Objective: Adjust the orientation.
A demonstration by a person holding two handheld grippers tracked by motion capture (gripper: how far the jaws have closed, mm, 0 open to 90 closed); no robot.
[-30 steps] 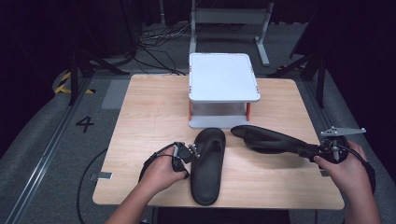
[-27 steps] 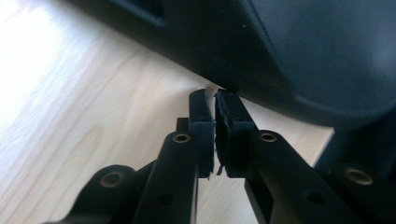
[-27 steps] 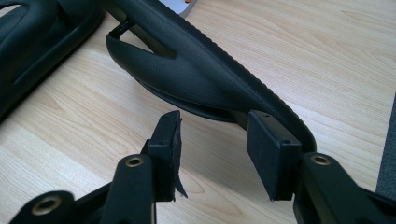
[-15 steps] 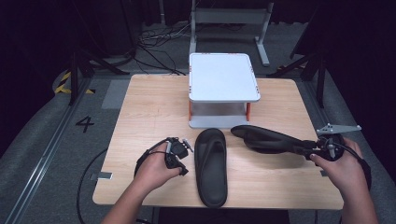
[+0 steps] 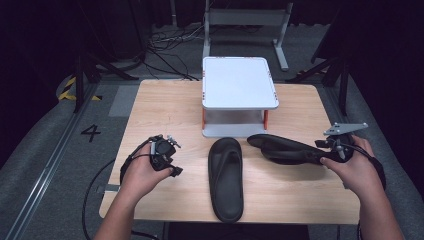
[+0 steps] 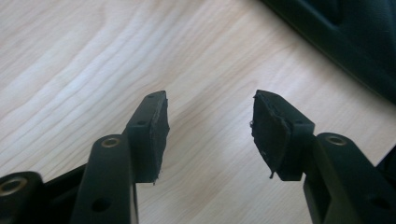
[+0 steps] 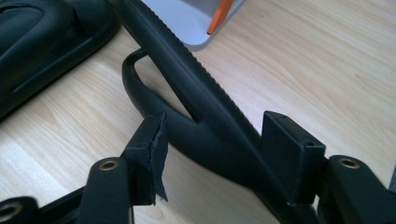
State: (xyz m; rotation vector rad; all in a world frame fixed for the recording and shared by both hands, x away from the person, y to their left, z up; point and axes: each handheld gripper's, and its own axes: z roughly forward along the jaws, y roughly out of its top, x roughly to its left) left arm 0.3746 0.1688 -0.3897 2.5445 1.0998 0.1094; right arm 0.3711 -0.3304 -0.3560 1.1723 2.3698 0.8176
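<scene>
- On the wooden table, near its front edge, lying flat and sole-down: one black sandal, toe toward the white two-tier stand.
- Just right of it, tipped on its side and lying crosswise: a second black sandal, its toe end close to the foot of the stand, its heel end at the right gripper.
- Left of the flat sandal, apart from it and lifted off the tabletop: left gripper, held in the left hand.
- In the left gripper view: jaws spread, just been opening, nothing between the pads, bare wood beneath, the dark edge of a sandal at the upper right.
- In the right gripper view: jaws likewise just been opening, the tipped sandal's ribbed edge running between them, resting against the right pad, a clear gap at the left pad; grip released, not clenched.
- At the top of that same view: the orange post and grey base of the stand.
</scene>
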